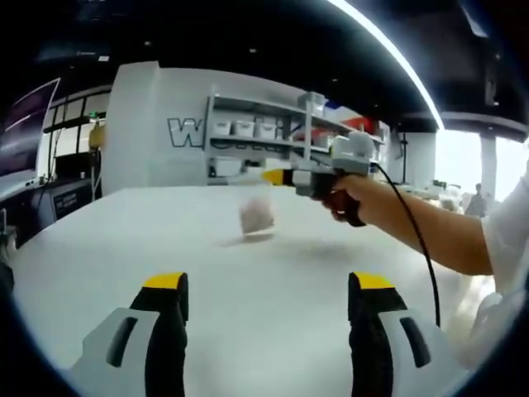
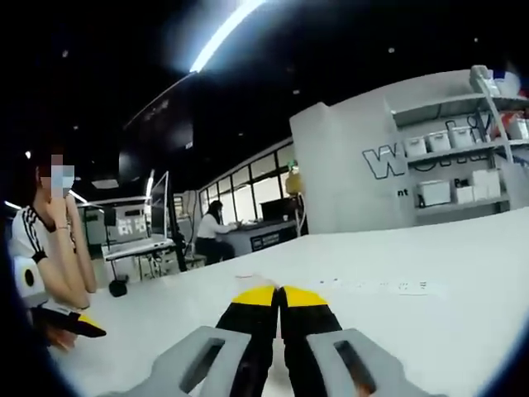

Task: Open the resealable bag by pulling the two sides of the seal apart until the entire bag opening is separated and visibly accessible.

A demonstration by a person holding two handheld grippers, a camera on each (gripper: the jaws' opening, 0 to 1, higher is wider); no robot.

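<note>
- The resealable bag (image 1: pixel 255 208) hangs above the white desk (image 1: pixel 248 331) in the left gripper view, a clear pouch with something pale pink inside and its shadow on the desk just below it.
- The right gripper (image 1: pixel 277 176) comes in from the right of that view, held in a person's hand (image 1: pixel 347 201), and its yellow tips are at the bag's top edge; it looks to be pinching the bag there and holding it up.
- In the right gripper view, the right gripper (image 2: pixel 279 296) has its jaws pressed together, with a thin sliver of clear film between the tips, which agrees with a grasp on the bag's edge.
- The left gripper (image 1: pixel 269 285) is released, its jaws standing wide apart over bare desk, well short of the bag and touching nothing.
- As I judge it, one side of the bag is taken and lifted, but the opening has not begun: the blur hides whether the seal is parted at all.
- What is left: the left gripper must take the opposite side of the seal, then the two pull apart along the whole mouth.
</note>
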